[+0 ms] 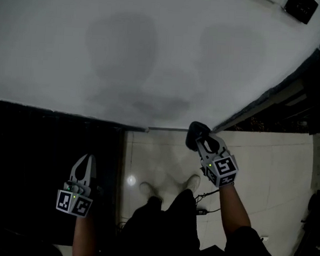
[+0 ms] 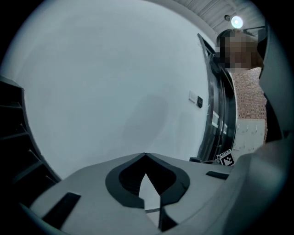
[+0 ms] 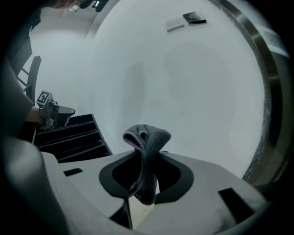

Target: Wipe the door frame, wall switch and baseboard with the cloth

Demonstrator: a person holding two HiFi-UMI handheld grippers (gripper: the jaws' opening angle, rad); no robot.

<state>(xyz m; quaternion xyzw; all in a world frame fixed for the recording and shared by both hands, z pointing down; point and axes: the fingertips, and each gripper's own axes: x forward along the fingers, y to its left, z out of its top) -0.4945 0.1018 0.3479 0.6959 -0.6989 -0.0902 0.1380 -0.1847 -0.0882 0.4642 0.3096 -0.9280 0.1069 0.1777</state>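
Tongs first: right tongs [image 3: 146, 186] are clamped tight on the grey cloth [image 3: 148, 137], which sticks up past the tips in a folded lump. Left tongs [image 2: 146, 158] are closed tip to tip with nothing between them.

I read both grips from the gripper views. The head view only gives me placement. It puts the cloth low down, at the corner where the foot of the wall [image 1: 153, 54] meets the door frame [image 1: 270, 99]. Whether the cloth touches the wall I can't tell, as the feed is too dark there. The left tongs sit well apart to the left, over a dark slatted unit [image 1: 39, 155], pointing at the wall.

The gripper views show the wall switch [image 2: 199, 102] clearly. It is a small dark plate high on the wall near the frame, with a pale plate just beside it.

Only the head view shows the floor [image 1: 276, 175]. It has pale glossy tiles, two shoes [image 1: 192, 181] and a black cable [image 1: 205, 204] by the right leg.

The wall is plain white and matte, with soft shadows across it. The left gripper view also catches a ceiling lamp [image 2: 236, 21], lit, and a person standing by the frame.
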